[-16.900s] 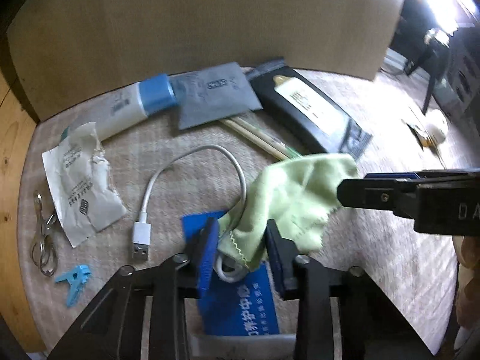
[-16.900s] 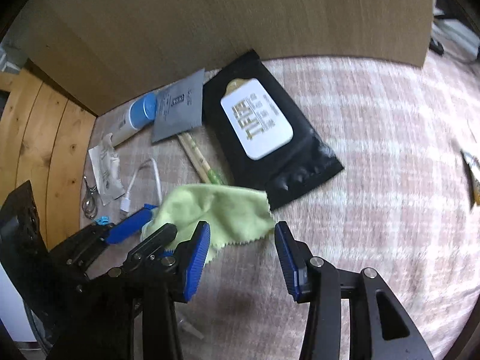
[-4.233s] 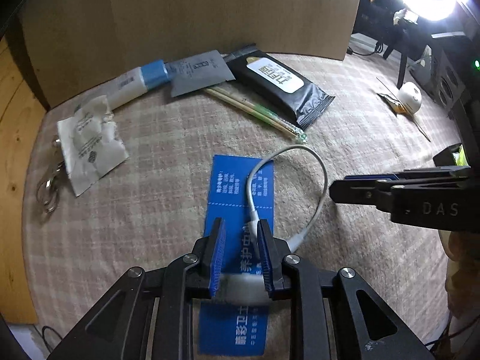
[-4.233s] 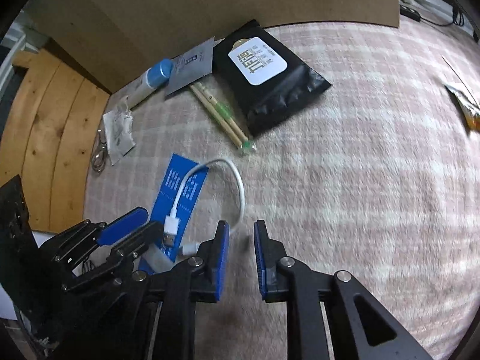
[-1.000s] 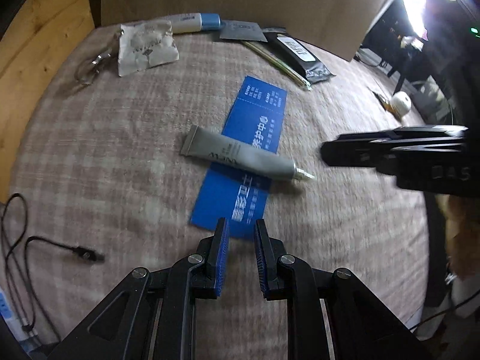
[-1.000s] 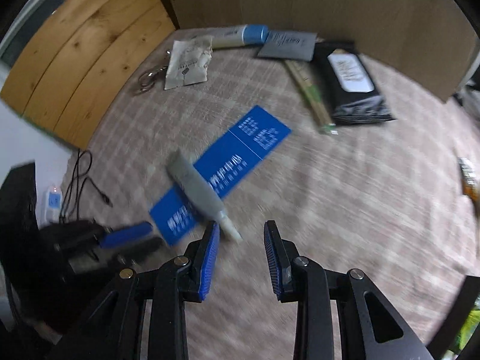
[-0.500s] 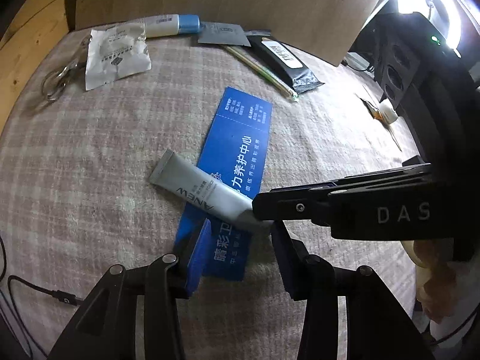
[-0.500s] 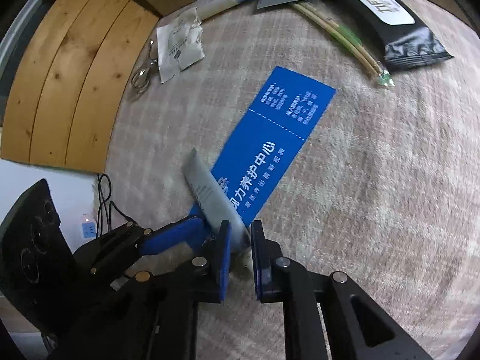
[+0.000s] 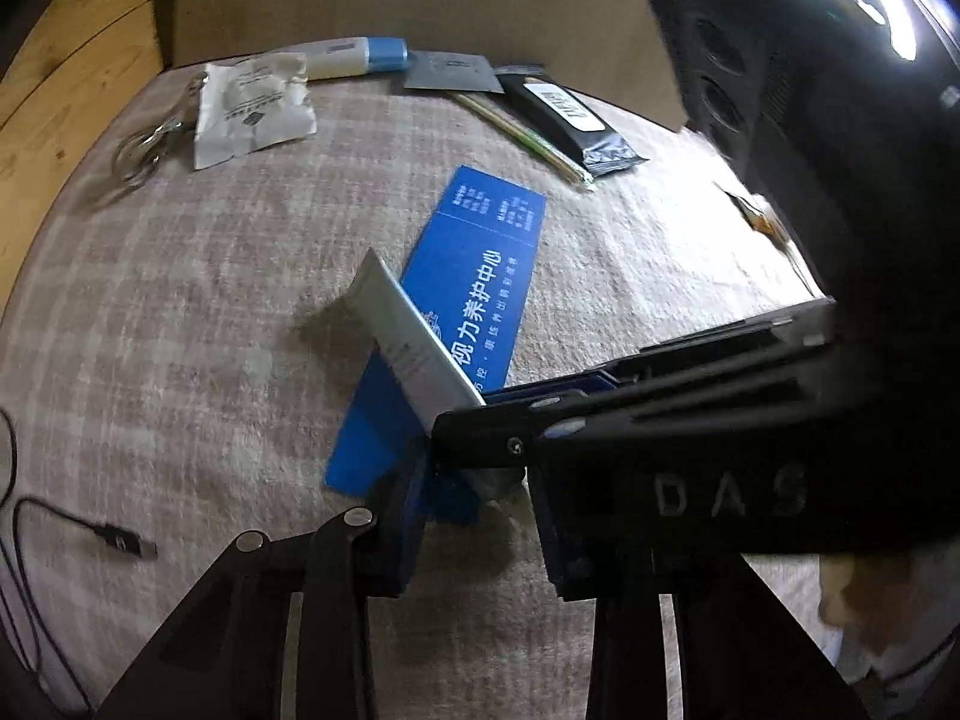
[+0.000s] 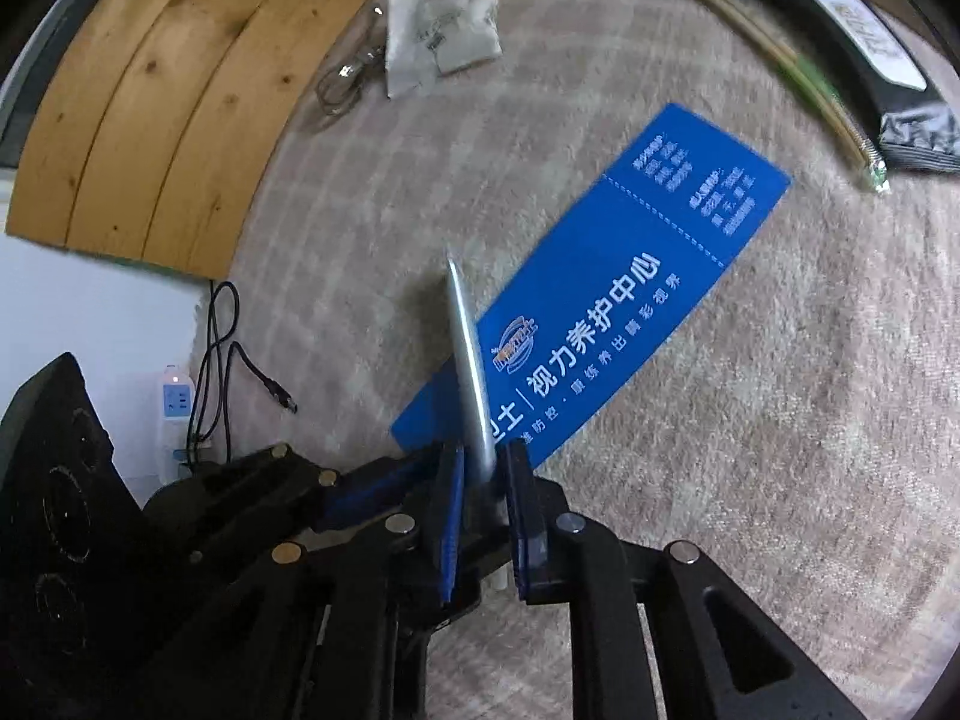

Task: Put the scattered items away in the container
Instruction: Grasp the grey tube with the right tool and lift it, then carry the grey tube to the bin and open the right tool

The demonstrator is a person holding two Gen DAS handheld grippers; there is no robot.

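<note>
The slim grey squeeze tube (image 10: 465, 354), flat on the long blue paper card (image 10: 606, 306) a second ago, now tilts above it, pinched by the right gripper (image 10: 483, 510); the left gripper (image 9: 474, 516), closing, grips nothing. It can go to the container next.

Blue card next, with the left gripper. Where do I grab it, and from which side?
Grip the blue card by its near short end, coming from the near side. It is thin and flat on the blanket, so only an edge gives a pinch, and the grey tube held by the right gripper tilts over its left side. The left gripper, jaws closing, sits at that end.
</note>
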